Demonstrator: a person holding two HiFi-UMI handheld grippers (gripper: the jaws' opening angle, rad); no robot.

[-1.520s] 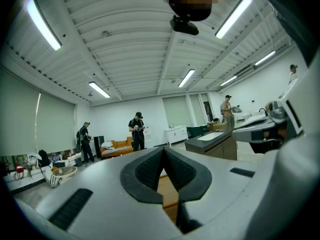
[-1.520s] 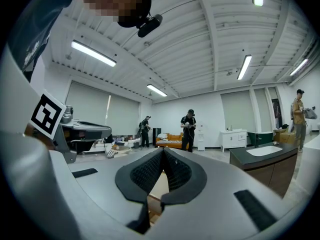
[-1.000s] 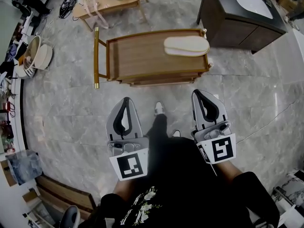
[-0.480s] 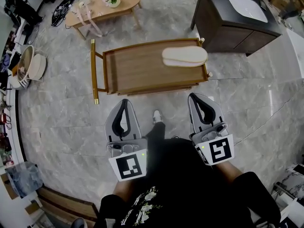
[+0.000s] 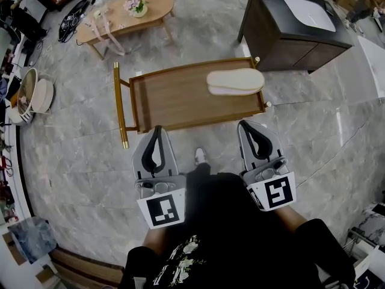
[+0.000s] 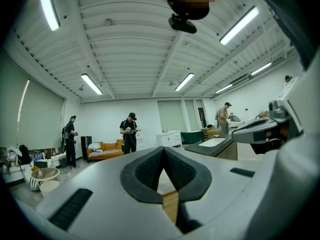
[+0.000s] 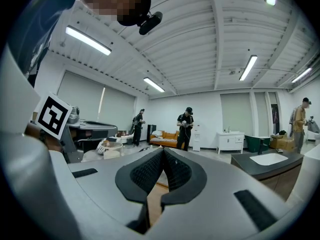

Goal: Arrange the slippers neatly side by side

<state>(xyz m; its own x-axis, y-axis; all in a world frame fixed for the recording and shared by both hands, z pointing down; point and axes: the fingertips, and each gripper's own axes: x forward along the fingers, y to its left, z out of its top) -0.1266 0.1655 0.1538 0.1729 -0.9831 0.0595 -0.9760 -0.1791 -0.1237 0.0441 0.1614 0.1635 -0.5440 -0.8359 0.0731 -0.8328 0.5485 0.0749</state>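
One pale cream slipper [image 5: 235, 81] lies on its side at the right end of a low wooden cart [image 5: 174, 104], seen in the head view. My left gripper [image 5: 157, 129] hovers at the cart's near edge, left of centre, shut and empty. My right gripper [image 5: 248, 126] hangs near the cart's near right corner, just below the slipper, also shut and empty. In the left gripper view the left gripper [image 6: 163, 150] has its jaws met, and the right gripper view shows the right gripper [image 7: 163, 151] the same; both cameras look level across the room.
A dark vanity cabinet [image 5: 289, 32] with a white basin stands at the back right. A wooden coffee table [image 5: 123, 18] with flowers sits at the back left. Baskets [image 5: 30, 91] line the left wall. Several people [image 6: 129, 132] stand far off. Grey stone floor [image 5: 72, 155] surrounds the cart.
The cart and slipper have slid lower in the head view, closer to both grippers. The grippers keep their place and stay shut.
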